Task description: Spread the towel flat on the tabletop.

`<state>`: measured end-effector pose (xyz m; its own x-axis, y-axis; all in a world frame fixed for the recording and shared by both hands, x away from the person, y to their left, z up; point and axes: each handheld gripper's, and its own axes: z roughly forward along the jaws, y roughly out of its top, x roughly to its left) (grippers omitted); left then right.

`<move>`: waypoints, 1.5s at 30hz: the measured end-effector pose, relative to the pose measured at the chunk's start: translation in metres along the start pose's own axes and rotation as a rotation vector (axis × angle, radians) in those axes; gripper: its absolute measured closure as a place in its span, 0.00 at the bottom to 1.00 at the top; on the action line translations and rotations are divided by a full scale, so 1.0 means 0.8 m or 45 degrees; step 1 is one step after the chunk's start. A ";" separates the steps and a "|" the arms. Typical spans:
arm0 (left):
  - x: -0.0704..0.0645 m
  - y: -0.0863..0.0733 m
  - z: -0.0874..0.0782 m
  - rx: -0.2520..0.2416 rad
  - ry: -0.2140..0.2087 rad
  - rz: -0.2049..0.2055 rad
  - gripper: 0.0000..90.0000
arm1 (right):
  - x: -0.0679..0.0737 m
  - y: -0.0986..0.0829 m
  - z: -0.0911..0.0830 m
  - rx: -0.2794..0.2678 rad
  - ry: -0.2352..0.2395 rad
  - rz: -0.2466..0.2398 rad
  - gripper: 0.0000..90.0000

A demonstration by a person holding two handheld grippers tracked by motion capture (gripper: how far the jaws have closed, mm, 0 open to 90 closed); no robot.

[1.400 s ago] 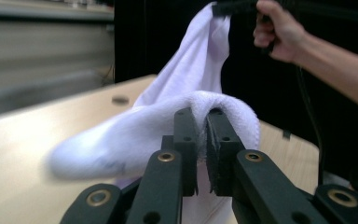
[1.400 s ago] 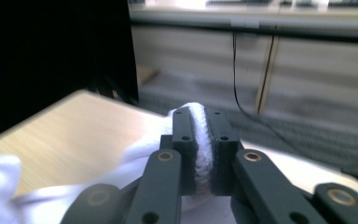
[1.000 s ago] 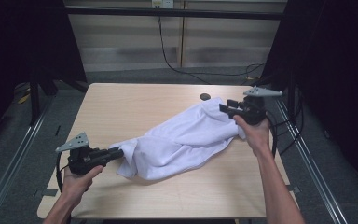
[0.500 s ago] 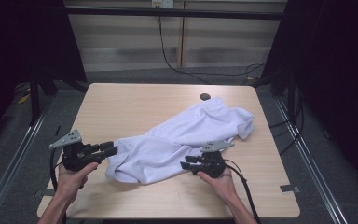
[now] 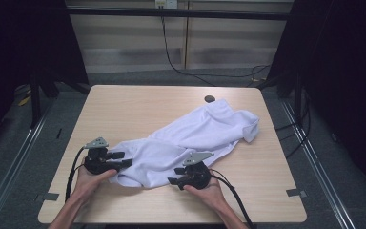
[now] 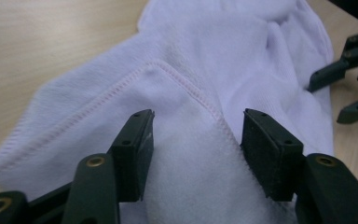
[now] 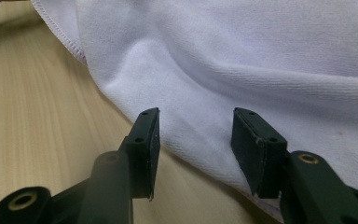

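Facing the towel (image 5: pixel 190 138) from its near end, we hold both grippers, left (image 5: pixel 124 160) and right (image 5: pixel 174 181), jaws spread, its length running away rightward.

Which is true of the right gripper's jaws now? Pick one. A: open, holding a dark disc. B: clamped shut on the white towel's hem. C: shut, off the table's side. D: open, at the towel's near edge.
D: in the right gripper view the right gripper has its jaws standing apart, with the edge of the white towel lying on the table just ahead of them.
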<state>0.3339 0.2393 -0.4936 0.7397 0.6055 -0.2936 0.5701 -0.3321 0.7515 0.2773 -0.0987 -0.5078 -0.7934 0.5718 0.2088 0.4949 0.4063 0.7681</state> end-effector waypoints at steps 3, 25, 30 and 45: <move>-0.005 -0.004 0.009 0.070 0.036 0.057 0.86 | 0.004 -0.001 0.001 0.009 -0.069 -0.061 0.77; -0.038 0.035 -0.054 -0.387 -0.261 -0.052 0.91 | -0.082 0.077 -0.122 -0.307 -0.186 0.080 0.98; -0.003 0.016 -0.053 -0.338 -0.111 -0.118 0.95 | -0.121 0.074 -0.058 -0.204 -0.197 0.165 0.94; 0.014 0.006 -0.055 -0.337 -0.047 -0.175 0.95 | -0.005 0.013 -0.039 -0.174 0.082 0.086 0.70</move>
<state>0.3297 0.2763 -0.4672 0.6773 0.6037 -0.4206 0.5563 -0.0461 0.8297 0.2745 -0.1191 -0.4815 -0.7832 0.5459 0.2976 0.4985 0.2653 0.8253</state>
